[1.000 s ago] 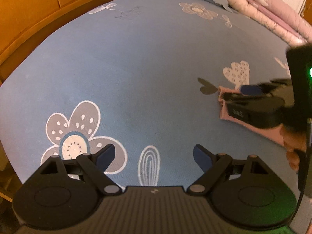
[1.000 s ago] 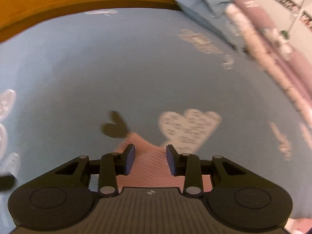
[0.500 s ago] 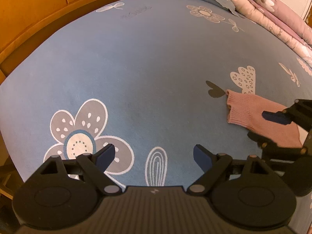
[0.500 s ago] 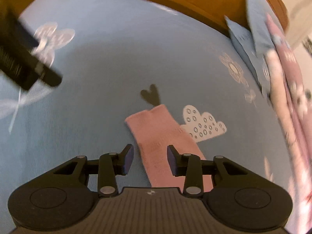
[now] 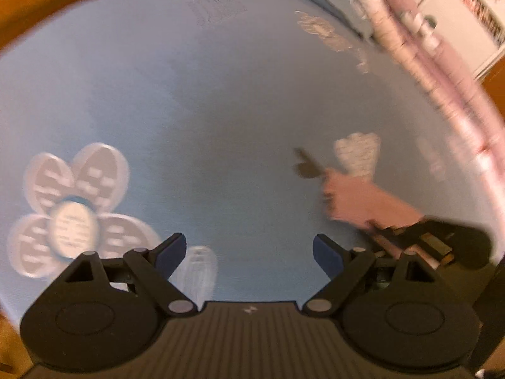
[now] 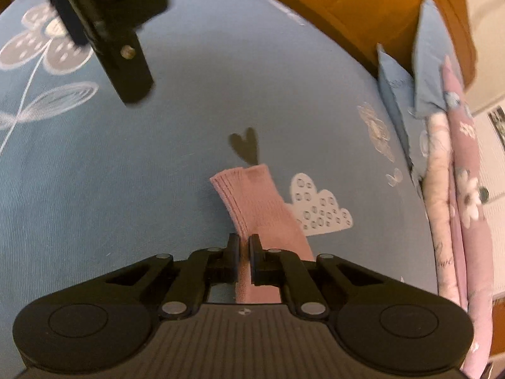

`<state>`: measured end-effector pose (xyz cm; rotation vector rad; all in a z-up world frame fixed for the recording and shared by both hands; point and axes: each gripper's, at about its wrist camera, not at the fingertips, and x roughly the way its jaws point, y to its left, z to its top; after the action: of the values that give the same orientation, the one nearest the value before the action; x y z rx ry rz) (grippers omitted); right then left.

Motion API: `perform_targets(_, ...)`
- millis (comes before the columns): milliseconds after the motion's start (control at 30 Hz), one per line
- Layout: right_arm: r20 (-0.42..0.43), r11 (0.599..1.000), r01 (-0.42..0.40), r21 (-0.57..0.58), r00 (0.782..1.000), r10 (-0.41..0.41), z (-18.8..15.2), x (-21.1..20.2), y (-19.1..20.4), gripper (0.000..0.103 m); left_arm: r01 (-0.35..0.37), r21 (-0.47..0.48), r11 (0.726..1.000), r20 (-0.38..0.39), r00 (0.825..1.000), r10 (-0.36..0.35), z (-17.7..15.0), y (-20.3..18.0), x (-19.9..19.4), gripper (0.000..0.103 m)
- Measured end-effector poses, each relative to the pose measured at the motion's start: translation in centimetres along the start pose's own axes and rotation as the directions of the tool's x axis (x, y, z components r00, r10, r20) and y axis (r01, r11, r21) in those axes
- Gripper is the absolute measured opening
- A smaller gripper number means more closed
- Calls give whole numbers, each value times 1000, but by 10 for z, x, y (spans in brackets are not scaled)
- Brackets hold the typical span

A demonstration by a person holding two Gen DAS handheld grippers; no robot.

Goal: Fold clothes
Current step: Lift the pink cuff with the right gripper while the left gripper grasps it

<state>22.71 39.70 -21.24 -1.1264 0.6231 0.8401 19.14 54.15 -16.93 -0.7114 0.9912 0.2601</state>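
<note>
Sock (image 6: 257, 203): pink knit, ribbed cuff, lying on the blue sheet (image 6: 157, 173) straight ahead of the right gripper (image 6: 243, 246). Cuff end points away from the gripper, just short of a dark heart print (image 6: 244, 147); a white cloud print (image 6: 318, 211) sits touching its right edge.

Right gripper: jaws clamped together on the sock's near left edge, fabric pinched between the pads, a ridge of cloth rising from the grip toward the cuff.

Left gripper (image 5: 249, 254): jaws spread wide, nothing between them, only bare sheet ahead. Picture from this side is blurred. The sock (image 5: 359, 199) shows ahead and to its right as a pink smear, with the right gripper (image 5: 435, 243) dark at the sock's near end.

Sheet: blue, printed with grey-and-white flowers; one large flower (image 5: 72, 208) lies ahead-left of the left gripper.

Bedding (image 6: 464, 189): pink floral quilt, folded, along the far right of the right gripper, with a blue pillow (image 6: 407, 72) beyond it.

Headboard (image 6: 363, 3): orange wood, beyond the sheet's far edge.

Left gripper body (image 6: 107, 25): seen from the right gripper as a black block, above and to the left.
</note>
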Motion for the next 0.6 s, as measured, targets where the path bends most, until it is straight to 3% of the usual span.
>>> perform_targets(67,6,1000,7,18,1000,-8,-1,-4,-4,8,144,-108,984,-17,989,-147,7,6,10,87)
perform_targets(167,11,999,18,29,1000,-18,-1,-6,-9,8,330,-277,902,-35,935,-353,17,13,37,86)
perform_targets(267,13,999,20,44,1000,-21,-1,-6,-13,8,429,-387,816,-31,879,-477,23,11,66,85)
perform_targets(367,15,998,22,64,1000,-23,-2,-9,-16,8,459,-450,766,-55,842,-537,25,3,94,82)
perform_targets(500,16,995,17,93,1000,-19,-2,-12,-20,8,445,-528,723,-90,818,-569,19,0,124,80)
perform_targets(567,17,995,21,102,1000,-23,-2,-13,-21,8,441,-525,727,-92,820,-564,17,-4,130,66)
perform_targets(600,15,995,20,102,1000,-21,-2,-12,-21,8,440,-513,737,-94,825,-558,18,-7,130,52)
